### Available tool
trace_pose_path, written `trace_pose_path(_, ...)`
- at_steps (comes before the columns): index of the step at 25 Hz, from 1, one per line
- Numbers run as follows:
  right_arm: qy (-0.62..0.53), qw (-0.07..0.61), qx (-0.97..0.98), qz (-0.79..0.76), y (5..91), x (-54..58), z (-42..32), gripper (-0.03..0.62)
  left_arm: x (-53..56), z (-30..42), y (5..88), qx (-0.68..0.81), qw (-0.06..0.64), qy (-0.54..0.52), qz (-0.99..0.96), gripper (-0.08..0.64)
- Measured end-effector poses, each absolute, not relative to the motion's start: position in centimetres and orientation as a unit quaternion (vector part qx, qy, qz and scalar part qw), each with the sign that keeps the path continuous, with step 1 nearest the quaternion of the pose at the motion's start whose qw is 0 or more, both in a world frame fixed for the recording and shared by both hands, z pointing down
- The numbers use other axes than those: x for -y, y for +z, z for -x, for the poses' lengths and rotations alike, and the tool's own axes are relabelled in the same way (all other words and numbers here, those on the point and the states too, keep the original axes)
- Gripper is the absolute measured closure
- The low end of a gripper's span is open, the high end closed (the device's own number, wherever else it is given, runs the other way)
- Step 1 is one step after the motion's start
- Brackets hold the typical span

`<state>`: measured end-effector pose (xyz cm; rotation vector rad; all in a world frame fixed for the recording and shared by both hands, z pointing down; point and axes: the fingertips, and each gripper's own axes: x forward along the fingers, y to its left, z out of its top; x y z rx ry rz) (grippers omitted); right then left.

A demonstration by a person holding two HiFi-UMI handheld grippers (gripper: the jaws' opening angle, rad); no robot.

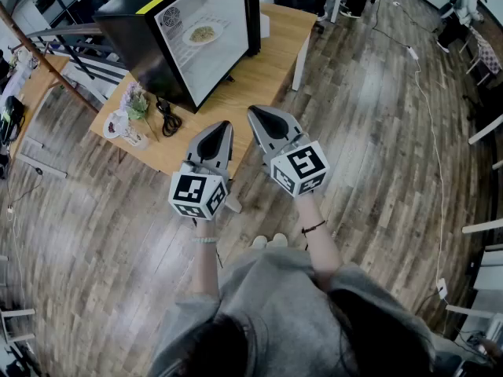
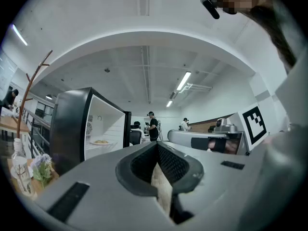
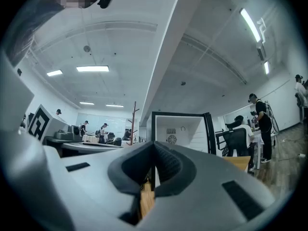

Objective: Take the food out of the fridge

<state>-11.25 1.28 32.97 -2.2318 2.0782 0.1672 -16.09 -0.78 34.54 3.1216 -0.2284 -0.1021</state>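
Left claw [image 1: 221, 126] and right claw [image 1: 256, 113], both pressed together and empty, face the food [image 1: 203, 32] inside the fridge [image 1: 134, 22], well ahead, neither clearly nearer.

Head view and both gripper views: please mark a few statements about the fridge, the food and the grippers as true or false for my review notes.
1. The plate of food sits inside the fridge. True.
2. The left gripper is holding the plate. False: its jaws are together on nothing, and it is short of the fridge.
3. The fridge stands on the floor. False: it stands on the wooden table.
4. The right gripper is shut and empty. True.
5. A black cable lies on the table beside the fridge. True.
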Motion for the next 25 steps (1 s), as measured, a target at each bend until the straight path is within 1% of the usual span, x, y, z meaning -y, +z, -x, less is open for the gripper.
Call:
trace_pose_path(16,0.051,0.046,-0.685,0.726,33.4,-0.8,10.4,0.584,1.0,14.8,34.9,0.076,0.007,-0.027,-0.997,0.552)
trace_pose_path(20,0.040,0.066,-0.694,0.716,33.4,-1.4,9.6,0.583,0.7,14.1,35.0,0.083,0.013,-0.030,-0.996,0.552)
trace_pose_path(25,0.025,0.057,-0.702,0.709,34.0,-2.2,8.5,0.583,0.0,13.4,35.2,0.101,0.017,-0.029,-0.994,0.552)
